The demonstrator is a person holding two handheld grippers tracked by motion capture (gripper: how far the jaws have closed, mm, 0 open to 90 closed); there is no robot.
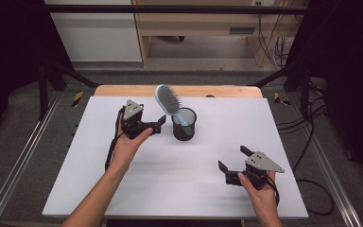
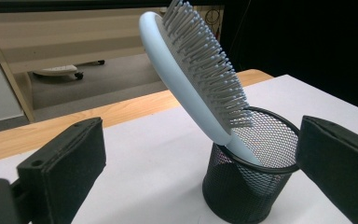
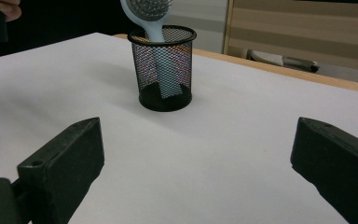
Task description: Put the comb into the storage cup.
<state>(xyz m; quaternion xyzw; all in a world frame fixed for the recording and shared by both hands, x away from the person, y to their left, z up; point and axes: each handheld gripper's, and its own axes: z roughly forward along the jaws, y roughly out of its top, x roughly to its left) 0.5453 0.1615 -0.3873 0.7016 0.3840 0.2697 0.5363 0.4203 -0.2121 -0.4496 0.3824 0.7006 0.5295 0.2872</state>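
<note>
A black mesh cup (image 1: 184, 125) stands upright on the white table top (image 1: 179, 179), a little behind its middle. A light-blue hairbrush (image 1: 167, 99) stands handle-down in it, its head leaning left and its bristles facing right. My left gripper (image 1: 159, 123) is open just left of the cup, holding nothing. In the left gripper view the cup (image 2: 249, 186) and the brush (image 2: 200, 79) sit close between the spread jaws of this gripper (image 2: 200, 163). My right gripper (image 1: 233, 158) is open at the front right, well apart from the cup (image 3: 163, 70) and brush (image 3: 148, 14); its jaws (image 3: 196, 163) hold nothing.
A wooden strip (image 1: 123, 91) runs along the table's far edge. Beyond it are floor, a wooden cabinet (image 1: 194, 23) and black frame bars (image 1: 52, 71). Cables (image 1: 312, 142) trail down the right side. Bare white surface lies between the two grippers.
</note>
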